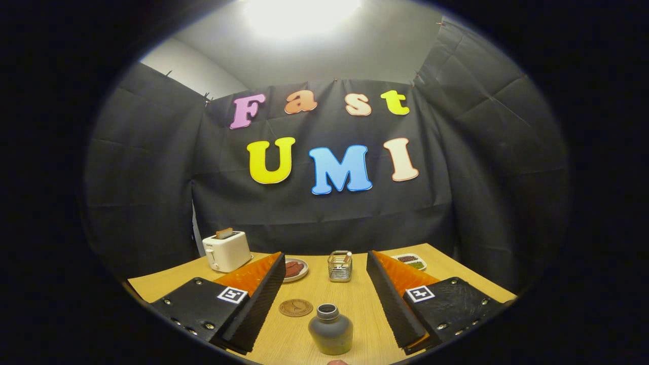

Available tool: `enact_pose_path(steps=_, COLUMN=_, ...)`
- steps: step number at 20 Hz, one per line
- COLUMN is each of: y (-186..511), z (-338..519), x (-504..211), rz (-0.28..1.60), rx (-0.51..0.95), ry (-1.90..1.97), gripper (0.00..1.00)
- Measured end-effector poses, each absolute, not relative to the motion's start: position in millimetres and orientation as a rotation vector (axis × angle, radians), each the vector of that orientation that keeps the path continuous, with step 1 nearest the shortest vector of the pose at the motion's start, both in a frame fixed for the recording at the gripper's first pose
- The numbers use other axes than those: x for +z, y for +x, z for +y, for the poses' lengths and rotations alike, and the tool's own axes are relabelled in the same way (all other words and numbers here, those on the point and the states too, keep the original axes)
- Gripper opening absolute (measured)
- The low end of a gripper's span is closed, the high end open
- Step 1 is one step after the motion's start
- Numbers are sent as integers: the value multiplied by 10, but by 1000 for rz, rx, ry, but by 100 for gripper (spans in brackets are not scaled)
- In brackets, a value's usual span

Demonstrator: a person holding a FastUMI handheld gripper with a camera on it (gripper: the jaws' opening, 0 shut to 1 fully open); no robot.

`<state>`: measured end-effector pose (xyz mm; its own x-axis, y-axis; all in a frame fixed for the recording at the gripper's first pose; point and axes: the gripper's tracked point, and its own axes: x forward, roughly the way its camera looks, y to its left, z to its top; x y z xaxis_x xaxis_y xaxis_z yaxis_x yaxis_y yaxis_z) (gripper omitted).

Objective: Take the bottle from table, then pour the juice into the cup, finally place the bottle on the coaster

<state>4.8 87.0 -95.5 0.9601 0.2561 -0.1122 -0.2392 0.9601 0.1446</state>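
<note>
We see the gripper (324,304) held above the near edge of the wooden table (355,304), its two fingers spread wide apart and gripping nothing. The bottle (330,329), dark grey with a grey neck and no cap that we can make out, stands upright on the table between the fingers, close to the near edge and touching neither finger. Just beside it, slightly farther in and toward the left finger, the round brown coaster (295,307) lies flat on the table, apart from the bottle.

Beyond the fingertips, toward the far edge, we find a small wire basket (340,266) near the middle of the table, holding something we cannot identify. To its left sits a plate (295,268) with dark reddish pieces on it, partly hidden by the left finger. At the far left corner stands a white toaster (226,251) with a slice poking out of its slot. Toward the far right corner lies a small dish (410,261) with dark and green contents. We cannot pick out a cup with any certainty.
</note>
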Motion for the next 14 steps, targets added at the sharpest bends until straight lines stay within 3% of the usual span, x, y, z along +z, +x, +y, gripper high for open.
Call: enact_pose_path(steps=14, y=32, z=973, x=-1773, rz=296, rx=304, ry=76, gripper=98)
